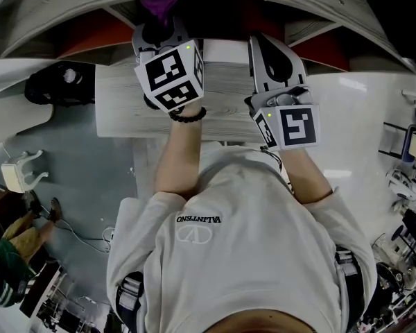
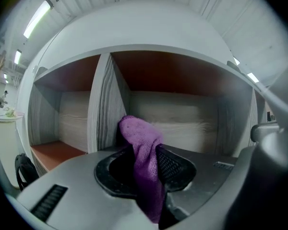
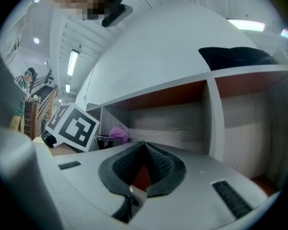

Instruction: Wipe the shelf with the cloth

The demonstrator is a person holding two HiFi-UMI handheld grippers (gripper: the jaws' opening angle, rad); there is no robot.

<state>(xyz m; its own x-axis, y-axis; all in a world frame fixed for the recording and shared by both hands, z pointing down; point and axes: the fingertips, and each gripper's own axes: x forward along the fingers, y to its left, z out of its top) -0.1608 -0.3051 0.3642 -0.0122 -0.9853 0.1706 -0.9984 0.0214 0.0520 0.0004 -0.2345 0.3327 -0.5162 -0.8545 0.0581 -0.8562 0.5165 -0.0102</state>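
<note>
Cloth (image 2: 137,131) clamped in left gripper (image 2: 143,159) jaws, aimed at shelf (image 2: 102,104) — right gripper (image 3: 143,150) alongside, jaws closed, empty.

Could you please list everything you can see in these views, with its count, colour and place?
cloth: one, purple, pinched in the left gripper's jaws, in front of the shelf
shelf: one, pale grey wood with red-brown panels, ahead of both grippers
bag: one, black, on the floor left of the shelf
dark item: one, black, on the shelf's top
bystander: one, green and tan clothes, head view's lower left
bracelet: one, black, left wrist
left gripper: grey, shut on cloth
right gripper: grey, shut, empty
</note>
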